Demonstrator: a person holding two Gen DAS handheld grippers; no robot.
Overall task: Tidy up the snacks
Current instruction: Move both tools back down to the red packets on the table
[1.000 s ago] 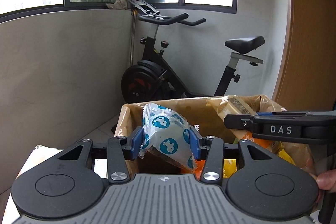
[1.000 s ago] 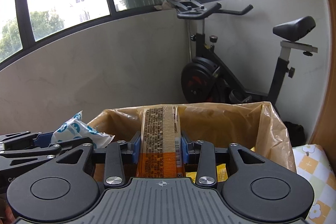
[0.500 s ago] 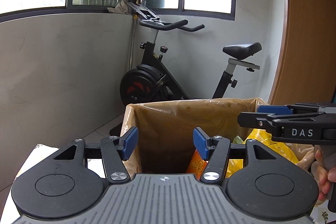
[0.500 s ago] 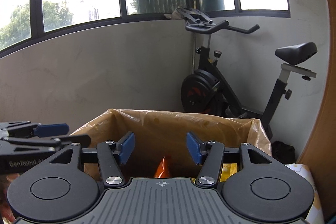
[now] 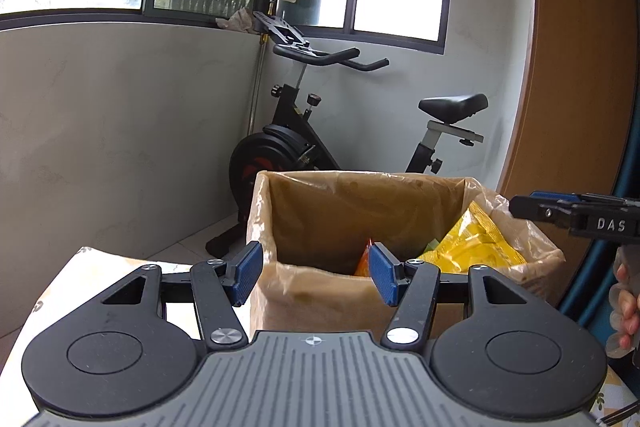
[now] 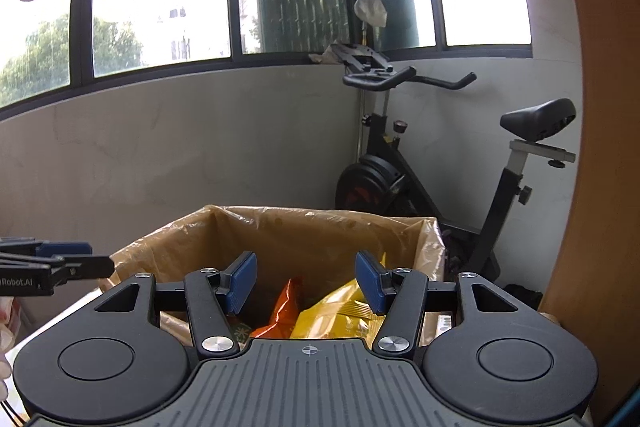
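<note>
A cardboard box lined with a brown plastic bag [image 5: 332, 211] stands in front of both grippers; it also shows in the right wrist view [image 6: 320, 231]. Inside lie a yellow snack bag [image 5: 476, 239] and an orange snack bag [image 5: 364, 259], seen too in the right wrist view as a yellow bag [image 6: 340, 315] and an orange bag [image 6: 284, 307]. My left gripper [image 5: 316, 277] is open and empty just in front of the box. My right gripper [image 6: 306, 281] is open and empty above the box's near rim. Each gripper shows at the other view's edge.
A black exercise bike [image 5: 304, 147] stands behind the box against the grey wall under the windows. A wooden panel [image 5: 580, 67] rises at the right. A patterned tablecloth [image 5: 92, 267] covers the table under the box.
Both grippers let go of their snacks, the blue-and-white packet and the orange-labelled box, which dropped into the box. Both grippers opened and pulled back and up from the box.
</note>
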